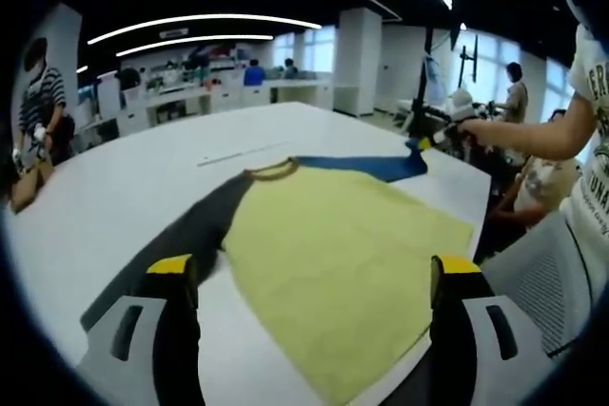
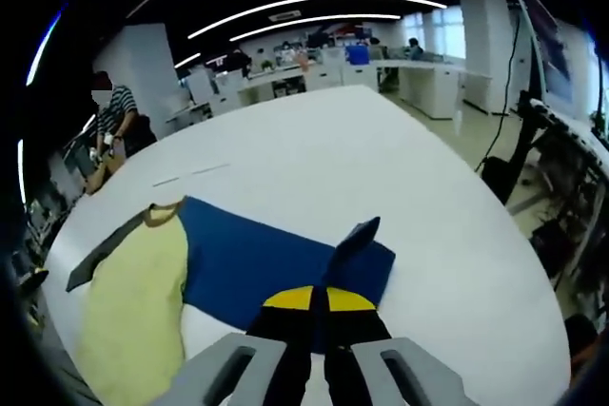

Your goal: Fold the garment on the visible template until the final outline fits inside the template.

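A yellow-bodied shirt with 1 blue sleeve and 1 dark grey sleeve (image 1: 333, 254) lies spread flat on the large white table (image 1: 114, 197), its olive-trimmed collar (image 1: 274, 170) pointing away from the left gripper view.

The left gripper (image 1: 314, 282) hangs low over the near hem, its 2 black, yellow-tipped jaws spread wide apart on either side of the yellow body and touching nothing.

In the left gripper view the blue sleeve (image 1: 366, 166) runs out to the far right corner of the table, where the right gripper (image 1: 423, 145) meets its end, held by a person's outstretched bare forearm (image 1: 528, 135) reaching in from the right.

In the right gripper view the right gripper (image 2: 319, 306) has its 2 jaws pressed together on the cuff of the blue sleeve (image 2: 257, 254); a fold of blue cloth stands up just past the yellow tips. The yellow body (image 2: 133, 301) and the dark grey sleeve (image 2: 109, 249) lie to the left.

A person in a striped top (image 2: 116, 116) stands at the far table edge.
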`<state>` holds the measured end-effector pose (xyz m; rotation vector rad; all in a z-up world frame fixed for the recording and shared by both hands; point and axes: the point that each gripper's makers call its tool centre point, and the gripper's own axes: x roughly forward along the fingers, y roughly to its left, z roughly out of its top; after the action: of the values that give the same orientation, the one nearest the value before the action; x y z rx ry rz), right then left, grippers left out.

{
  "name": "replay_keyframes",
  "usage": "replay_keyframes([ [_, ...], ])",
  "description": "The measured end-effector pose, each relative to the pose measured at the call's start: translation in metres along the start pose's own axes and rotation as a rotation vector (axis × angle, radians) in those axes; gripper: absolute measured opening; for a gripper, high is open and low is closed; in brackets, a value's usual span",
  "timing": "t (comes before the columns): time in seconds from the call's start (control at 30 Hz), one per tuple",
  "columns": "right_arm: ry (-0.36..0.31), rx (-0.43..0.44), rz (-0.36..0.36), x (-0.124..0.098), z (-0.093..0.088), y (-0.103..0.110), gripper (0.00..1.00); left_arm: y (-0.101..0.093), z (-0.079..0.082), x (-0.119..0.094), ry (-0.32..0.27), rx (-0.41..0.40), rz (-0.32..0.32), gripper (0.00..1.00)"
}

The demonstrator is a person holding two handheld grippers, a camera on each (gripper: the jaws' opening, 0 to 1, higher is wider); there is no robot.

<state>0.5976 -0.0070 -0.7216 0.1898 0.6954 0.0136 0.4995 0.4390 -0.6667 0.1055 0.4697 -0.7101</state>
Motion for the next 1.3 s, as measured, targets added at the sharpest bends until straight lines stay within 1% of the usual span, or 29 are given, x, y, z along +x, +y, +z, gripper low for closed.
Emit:
replay_keyframes([
  [0.07, 0.002, 0.004, 0.013, 0.004, 0.001, 0.006, 0.00, 0.000, 0.000, 0.000, -0.002, -0.002, -0.001, 0.99],
  [0.1, 0.000, 0.002, 0.020, 0.003, 0.001, 0.013, 0.00, 0.000, 0.000, 0.000, -0.001, -0.001, -0.001, 0.99],
  [0.27, -0.001, -0.002, 0.050, 0.001, 0.001, 0.035, 0.00, 0.000, -0.001, 0.000, 0.005, 0.004, 0.000, 0.99],
  [0.37, 0.004, 0.003, 0.071, 0.009, 0.003, 0.039, 0.00, 0.002, -0.002, 0.000, 0.010, 0.008, 0.008, 0.99],
  [0.53, 0.009, 0.000, 0.104, 0.009, 0.002, 0.064, 0.00, 0.003, -0.003, -0.001, 0.011, 0.005, 0.012, 0.99],
  [0.6, 0.012, 0.003, 0.122, 0.018, 0.006, 0.067, 0.00, 0.002, -0.003, 0.000, 0.011, 0.011, 0.010, 0.99],
  [0.8, 0.015, -0.033, 0.153, 0.018, 0.005, 0.092, 0.00, 0.001, -0.005, 0.001, 0.021, 0.029, 0.008, 0.99],
  [0.97, 0.016, -0.061, 0.184, 0.019, 0.006, 0.110, 0.00, 0.003, -0.006, 0.001, 0.024, 0.033, 0.011, 0.99],
  [1.1, 0.017, -0.079, 0.195, 0.021, 0.006, 0.119, 0.00, 0.003, -0.006, 0.001, 0.022, 0.031, 0.012, 0.99],
  [1.3, 0.029, -0.071, 0.225, 0.027, 0.003, 0.138, 0.00, 0.004, -0.007, 0.002, 0.021, 0.021, 0.013, 0.99],
])
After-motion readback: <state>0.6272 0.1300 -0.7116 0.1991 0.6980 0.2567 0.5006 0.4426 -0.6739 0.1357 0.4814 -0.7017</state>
